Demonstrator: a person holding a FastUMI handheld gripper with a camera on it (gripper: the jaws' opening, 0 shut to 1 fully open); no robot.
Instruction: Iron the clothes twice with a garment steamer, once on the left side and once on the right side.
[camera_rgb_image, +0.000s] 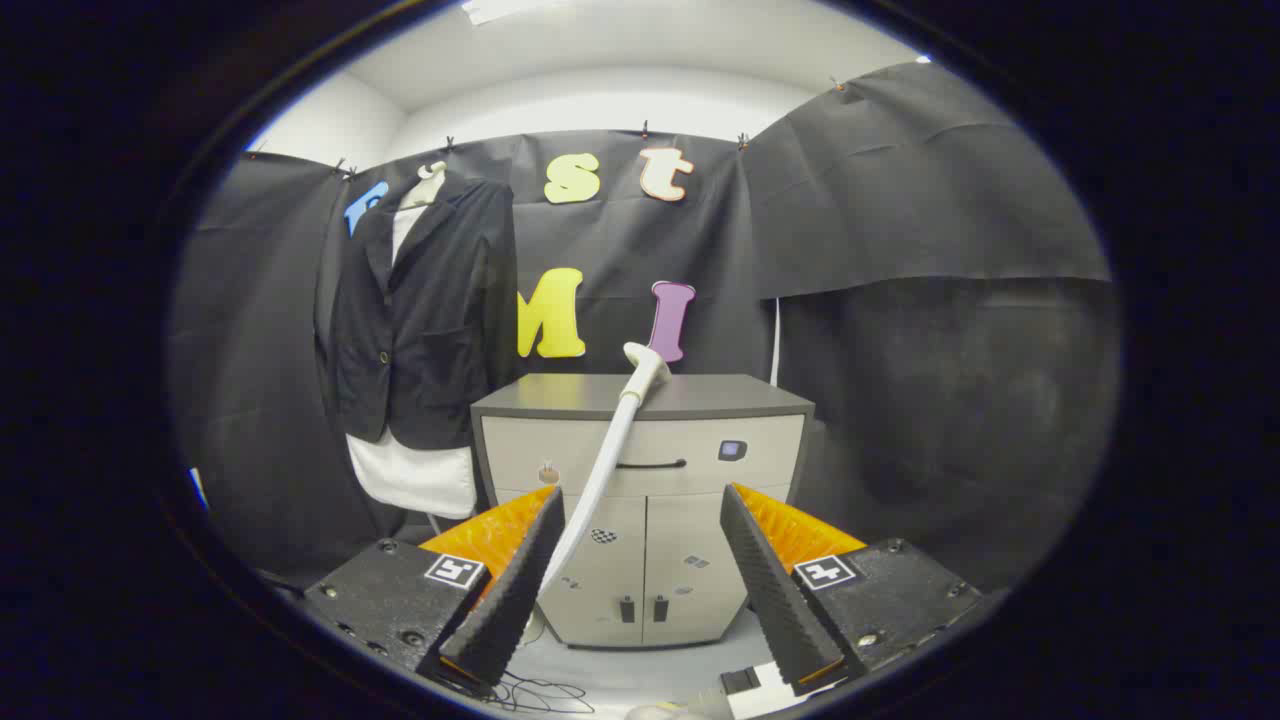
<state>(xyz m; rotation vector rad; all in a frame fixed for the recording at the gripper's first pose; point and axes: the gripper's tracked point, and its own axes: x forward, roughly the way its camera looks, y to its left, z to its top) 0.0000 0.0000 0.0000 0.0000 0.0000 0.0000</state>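
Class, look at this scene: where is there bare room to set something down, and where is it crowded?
The cabinet top is bare to the right of the steamer head that leans on it; left of the head, a narrower strip runs toward the jacket. The floor below the open tongs is crowded with cables.

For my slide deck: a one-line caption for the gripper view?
Open gripper faces a cabinet bearing the steamer's hose; dark jacket hangs beyond.
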